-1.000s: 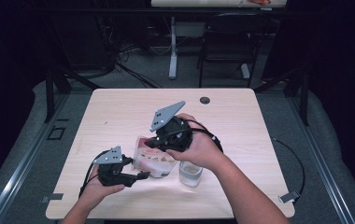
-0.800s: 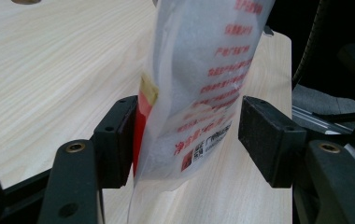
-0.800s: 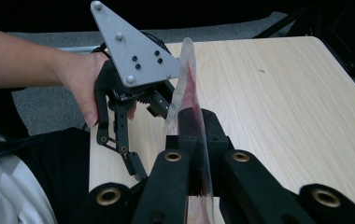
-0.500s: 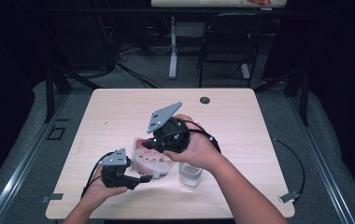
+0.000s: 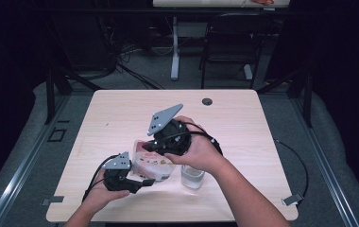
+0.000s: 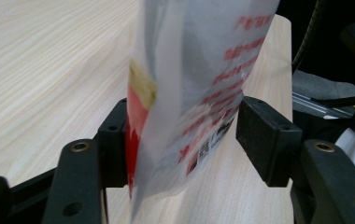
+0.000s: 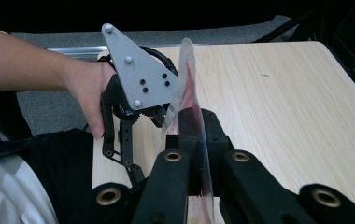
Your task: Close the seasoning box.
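Fingers (image 7: 185,154) of the right gripper (image 7: 192,161) pinch the packet's (image 7: 189,93) edge. Left gripper (image 6: 185,140) fingers stand around the packet; contact is unclear. Cup (image 5: 192,176) is half hidden by the hand.

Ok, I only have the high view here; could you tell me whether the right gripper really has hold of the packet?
Observer: Yes. In the right gripper view, the right gripper is shut on a thin, clear edge of the packet.
Operator: Thank you. Does the left gripper have it too?
Observer: In the left gripper view the packet sits between the pads of the left gripper, and both seem to press on its sides.
Operator: Is there anything printed on it?
Observer: Yes, red lettering and a small square code on its white side.
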{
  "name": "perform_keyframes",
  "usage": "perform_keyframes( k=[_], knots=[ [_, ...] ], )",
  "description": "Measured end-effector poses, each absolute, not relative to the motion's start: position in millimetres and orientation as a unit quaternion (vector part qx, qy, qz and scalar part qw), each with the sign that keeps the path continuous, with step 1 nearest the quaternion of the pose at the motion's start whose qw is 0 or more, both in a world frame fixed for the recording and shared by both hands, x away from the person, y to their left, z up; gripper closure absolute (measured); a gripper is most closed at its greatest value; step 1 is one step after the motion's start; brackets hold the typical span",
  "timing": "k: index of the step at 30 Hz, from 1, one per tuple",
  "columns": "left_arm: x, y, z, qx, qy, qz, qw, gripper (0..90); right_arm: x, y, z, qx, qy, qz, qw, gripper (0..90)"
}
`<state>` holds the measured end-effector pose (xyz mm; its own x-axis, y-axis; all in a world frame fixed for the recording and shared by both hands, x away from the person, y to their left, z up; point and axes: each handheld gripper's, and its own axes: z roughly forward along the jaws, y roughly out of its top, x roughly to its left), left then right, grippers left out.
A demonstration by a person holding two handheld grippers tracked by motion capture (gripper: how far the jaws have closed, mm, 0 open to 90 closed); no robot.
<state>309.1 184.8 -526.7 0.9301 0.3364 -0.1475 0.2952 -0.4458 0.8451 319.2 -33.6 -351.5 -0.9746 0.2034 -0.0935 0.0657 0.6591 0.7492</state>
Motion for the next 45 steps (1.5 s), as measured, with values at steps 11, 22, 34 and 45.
perform_keyframes(
  k=[11,22,34,45],
  knots=[
    [309.4,188.1,-528.7,0.847,0.190,0.014,0.496,53.8,318.7,-31.5,-353.6,0.073,0.907,0.406,0.082,90.0],
    [309.8,193.0,-523.4,0.849,0.196,0.010,0.491,60.4,318.8,-33.8,-352.1,0.070,0.905,0.412,0.079,90.0],
    [309.5,197.5,-517.3,0.856,0.200,0.005,0.477,63.1,320.7,-38.6,-353.0,0.072,0.903,0.417,0.078,89.4],
    [307.7,199.4,-512.0,0.869,0.205,0.000,0.450,64.2,321.7,-48.0,-358.1,0.082,0.903,0.414,0.076,87.4]
  ],
)
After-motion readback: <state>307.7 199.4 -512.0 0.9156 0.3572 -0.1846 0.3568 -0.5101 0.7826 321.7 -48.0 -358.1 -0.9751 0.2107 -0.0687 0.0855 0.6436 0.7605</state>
